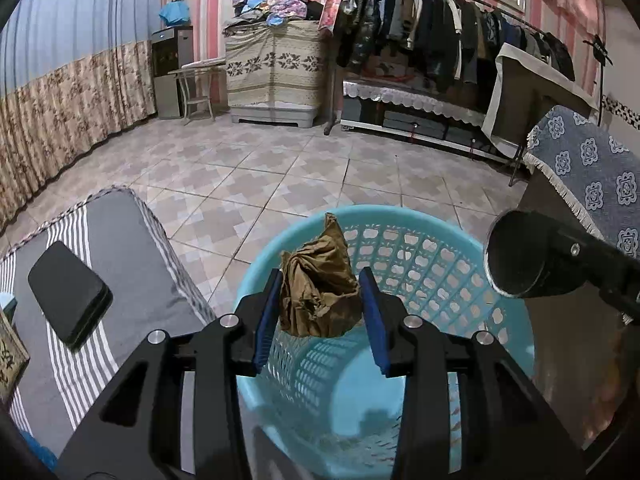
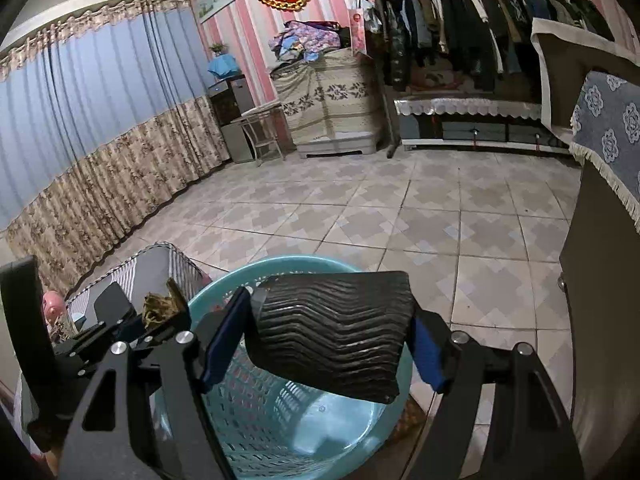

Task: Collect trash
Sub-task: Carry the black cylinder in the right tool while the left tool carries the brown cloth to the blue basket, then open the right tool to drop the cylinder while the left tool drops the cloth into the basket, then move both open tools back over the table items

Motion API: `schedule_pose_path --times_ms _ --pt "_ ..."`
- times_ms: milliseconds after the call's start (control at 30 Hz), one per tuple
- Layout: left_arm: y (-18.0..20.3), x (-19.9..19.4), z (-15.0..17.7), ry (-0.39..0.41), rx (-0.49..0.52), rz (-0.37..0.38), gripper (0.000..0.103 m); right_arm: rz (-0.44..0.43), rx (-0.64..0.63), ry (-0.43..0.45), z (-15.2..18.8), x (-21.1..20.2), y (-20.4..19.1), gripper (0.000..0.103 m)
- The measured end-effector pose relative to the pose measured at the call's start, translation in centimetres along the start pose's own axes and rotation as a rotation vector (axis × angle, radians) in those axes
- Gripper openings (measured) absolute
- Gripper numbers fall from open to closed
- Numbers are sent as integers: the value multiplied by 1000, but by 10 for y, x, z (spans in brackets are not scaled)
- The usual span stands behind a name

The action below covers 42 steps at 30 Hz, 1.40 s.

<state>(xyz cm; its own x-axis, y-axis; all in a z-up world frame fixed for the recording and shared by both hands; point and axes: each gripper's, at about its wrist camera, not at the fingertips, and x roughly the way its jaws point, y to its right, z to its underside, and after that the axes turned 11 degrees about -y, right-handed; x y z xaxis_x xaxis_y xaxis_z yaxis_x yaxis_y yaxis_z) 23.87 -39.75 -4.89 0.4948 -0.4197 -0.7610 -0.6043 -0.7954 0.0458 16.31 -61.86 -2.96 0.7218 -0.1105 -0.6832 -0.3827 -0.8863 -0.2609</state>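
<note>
A: What's in the left gripper (image 1: 320, 300)?
B: A crumpled brown wrapper (image 1: 316, 292), squeezed tight, right above the blue basket (image 1: 460, 240).
A: And the right gripper (image 2: 320, 344)?
B: Clamped on black ridged trash (image 2: 332, 332), over the basket too. I think both need letting go.

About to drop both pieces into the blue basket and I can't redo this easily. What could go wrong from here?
1. The crumpled brown wrapper in the left gripper hangs near the basket rim on the stool side; released here, it might catch the rim or fall outside.
2. The black ridged item in the right gripper is wide and tilted, so it could land across the rim.
3. Both grippers crowd the opening and could bump and tip the light basket.
</note>
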Motion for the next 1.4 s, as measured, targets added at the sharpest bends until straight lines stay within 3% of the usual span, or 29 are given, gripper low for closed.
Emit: schedule_pose_path --times_ms 67,200,600,733,800,867,1400 --pt "-2 -1 -2 3 -6 -21 45 3 -9 -4 1 2 -3 73" --pt "-14 -12 -3 30 -46 -42 67 1 -30 -1 2 2 -14 73" --pt "-72 -59 9 91 -156 -178 94 -8 -88 -38 9 22 -41 73" --pt "-81 -72 14 100 -181 -193 97 -7 -112 -34 13 26 -49 75" --pt "-82 -75 17 102 -182 -202 97 -23 -102 -30 14 26 -50 89" --pt "-85 -79 21 106 -187 -216 97 -24 -98 -21 14 24 -50 92" --pt "-110 -105 48 125 -257 -261 97 -8 -97 5 10 15 -50 94"
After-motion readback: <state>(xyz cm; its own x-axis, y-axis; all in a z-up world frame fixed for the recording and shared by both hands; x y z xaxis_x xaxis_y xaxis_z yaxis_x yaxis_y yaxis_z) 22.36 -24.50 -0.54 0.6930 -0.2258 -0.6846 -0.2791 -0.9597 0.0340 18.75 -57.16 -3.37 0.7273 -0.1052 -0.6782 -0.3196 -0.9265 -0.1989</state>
